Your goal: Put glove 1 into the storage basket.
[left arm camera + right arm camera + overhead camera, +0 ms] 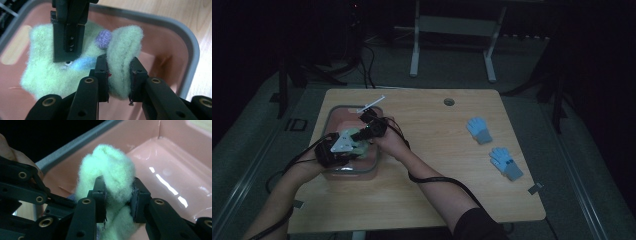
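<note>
Two tools share one soft thing here: a fuzzy pale-green glove [75, 67] held over the pink bin [332, 116] at the left side of the desk [437, 165]. Going from the left, the left tool [343, 146] has its jaws pressed onto a thick fold of the glove, seen close in the left gripper view, where the fleece bulges out above and below the pads [102, 72]. A purple dot [103, 38] and a light-blue patch [81, 62] mark the fabric beside that fold. Next to it, the right tool [368, 119] pinches another bunched part of the same glove; in the right gripper view the green wool [112, 177] is squeezed between its two black pads, with the bin's glossy pink floor [170, 185] beneath and its grey rim [75, 145] behind. Farther right on the bare wood lie two blue gloves [479, 130] [506, 162], well apart from the bin and from each other.

The step in hand looks like placing the green glove into the bin, with both tools carrying it just above the bin floor. The next move likely calls for lowering it until the fleece rests on the pink bottom, then easing both pairs of jaws apart together so that the fabric doesn't cling to one pad and get dragged back out. After that, the blue gloves would be the likely next pick.
</note>
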### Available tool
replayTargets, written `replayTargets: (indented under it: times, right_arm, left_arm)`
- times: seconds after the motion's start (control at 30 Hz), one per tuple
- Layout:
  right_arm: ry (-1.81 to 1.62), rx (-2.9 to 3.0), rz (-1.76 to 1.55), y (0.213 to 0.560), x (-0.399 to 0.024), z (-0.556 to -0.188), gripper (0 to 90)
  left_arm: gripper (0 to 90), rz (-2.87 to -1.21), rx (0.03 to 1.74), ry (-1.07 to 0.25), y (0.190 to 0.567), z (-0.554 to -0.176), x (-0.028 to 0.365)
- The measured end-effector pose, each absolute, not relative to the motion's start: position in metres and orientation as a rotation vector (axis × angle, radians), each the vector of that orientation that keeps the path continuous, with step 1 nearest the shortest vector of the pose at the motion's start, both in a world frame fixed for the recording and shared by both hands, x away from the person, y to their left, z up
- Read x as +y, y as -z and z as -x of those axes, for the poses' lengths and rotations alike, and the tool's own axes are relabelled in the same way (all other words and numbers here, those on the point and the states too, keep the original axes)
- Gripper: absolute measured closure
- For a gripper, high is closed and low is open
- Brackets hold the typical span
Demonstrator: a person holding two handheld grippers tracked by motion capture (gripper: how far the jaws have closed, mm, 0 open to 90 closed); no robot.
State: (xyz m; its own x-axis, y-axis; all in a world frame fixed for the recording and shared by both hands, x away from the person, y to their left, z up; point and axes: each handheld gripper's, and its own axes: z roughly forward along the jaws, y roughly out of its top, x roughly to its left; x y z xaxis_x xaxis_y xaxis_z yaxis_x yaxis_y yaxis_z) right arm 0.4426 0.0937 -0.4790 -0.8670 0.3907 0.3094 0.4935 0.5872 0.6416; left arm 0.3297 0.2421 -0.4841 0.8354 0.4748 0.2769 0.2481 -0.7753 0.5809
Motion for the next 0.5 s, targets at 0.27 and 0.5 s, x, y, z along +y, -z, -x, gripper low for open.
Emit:
replayTargets:
  times: [0.27, 0.5]
  right_arm:
    - [1.067, -2.703, 0.755, 0.49, 0.105, -0.441, 70.1]
    - [1.03, -2.758, 0.776, 0.492, 0.107, -0.439, 62.9]
  left_arm:
    - [74.0, -2.524, 0.532, -0.481, 0.496, -0.336, 0.249]
    - [72.7, -2.585, 0.554, -0.388, 0.503, -0.346, 0.246]
